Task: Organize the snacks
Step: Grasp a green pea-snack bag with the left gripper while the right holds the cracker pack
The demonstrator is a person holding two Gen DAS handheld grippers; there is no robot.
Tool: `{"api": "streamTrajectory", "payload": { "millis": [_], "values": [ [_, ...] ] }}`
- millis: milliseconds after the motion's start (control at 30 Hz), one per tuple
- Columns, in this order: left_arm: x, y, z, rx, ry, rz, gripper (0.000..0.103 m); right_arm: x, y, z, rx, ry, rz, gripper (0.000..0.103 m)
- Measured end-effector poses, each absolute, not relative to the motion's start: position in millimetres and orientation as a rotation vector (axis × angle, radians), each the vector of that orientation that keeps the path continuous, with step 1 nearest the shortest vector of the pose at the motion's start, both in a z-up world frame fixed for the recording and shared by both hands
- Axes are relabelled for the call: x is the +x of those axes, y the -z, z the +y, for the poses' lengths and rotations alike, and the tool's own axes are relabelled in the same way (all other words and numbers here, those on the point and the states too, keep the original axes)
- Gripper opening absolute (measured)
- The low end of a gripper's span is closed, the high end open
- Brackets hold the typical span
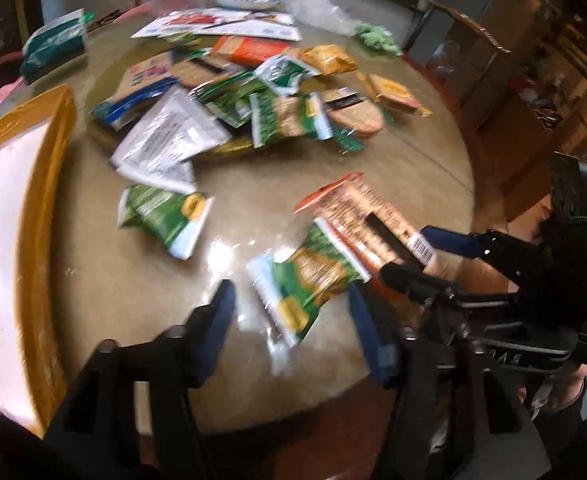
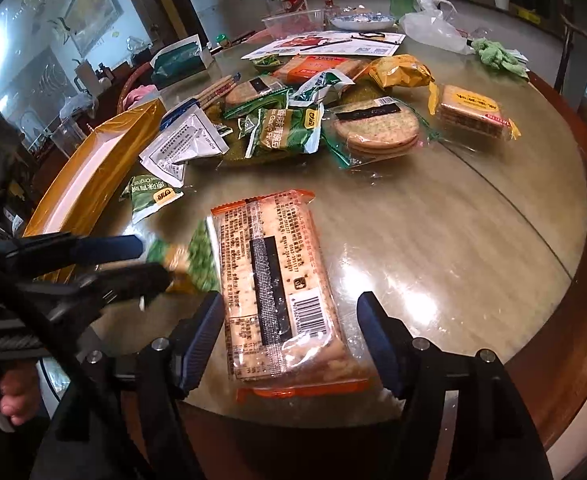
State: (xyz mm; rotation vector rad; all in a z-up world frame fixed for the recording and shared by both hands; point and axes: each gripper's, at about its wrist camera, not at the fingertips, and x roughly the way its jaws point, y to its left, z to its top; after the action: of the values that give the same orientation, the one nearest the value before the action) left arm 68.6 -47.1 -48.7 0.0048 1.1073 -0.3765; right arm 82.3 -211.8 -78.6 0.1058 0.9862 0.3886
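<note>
While most of the snack packets lie heaped near the middle of the round glossy beige counter [image 2: 433, 240], two have been set apart at the near edge, probably so that each gripper can take one cleanly. The right gripper [image 2: 289, 340] is released: its blue-padded jaws stand wide on either side of the long orange-ended clear cracker packet [image 2: 277, 280], label side up, without pressing on it. It lies lengthwise between them, which suits a grasp across its narrow width. The left gripper [image 1: 289, 312] is likewise unclenched, straddling the green and yellow crinkled snack pouch [image 1: 305, 284], which rests flat beside the cracker packet and partly under its edge. An open yellow-walled box with a white floor [image 2: 93, 184] waits at the left, seemingly the destination for sorted packets.
</note>
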Motion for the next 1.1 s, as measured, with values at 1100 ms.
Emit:
{"api": "streamTrajectory", "payload": {
  "millis": [1100],
  "values": [
    [53, 68, -86, 0.130, 0.497, 1.162, 0.051, 77, 74, -221, 0.023, -0.394, 0.989, 0.071]
  ]
}}
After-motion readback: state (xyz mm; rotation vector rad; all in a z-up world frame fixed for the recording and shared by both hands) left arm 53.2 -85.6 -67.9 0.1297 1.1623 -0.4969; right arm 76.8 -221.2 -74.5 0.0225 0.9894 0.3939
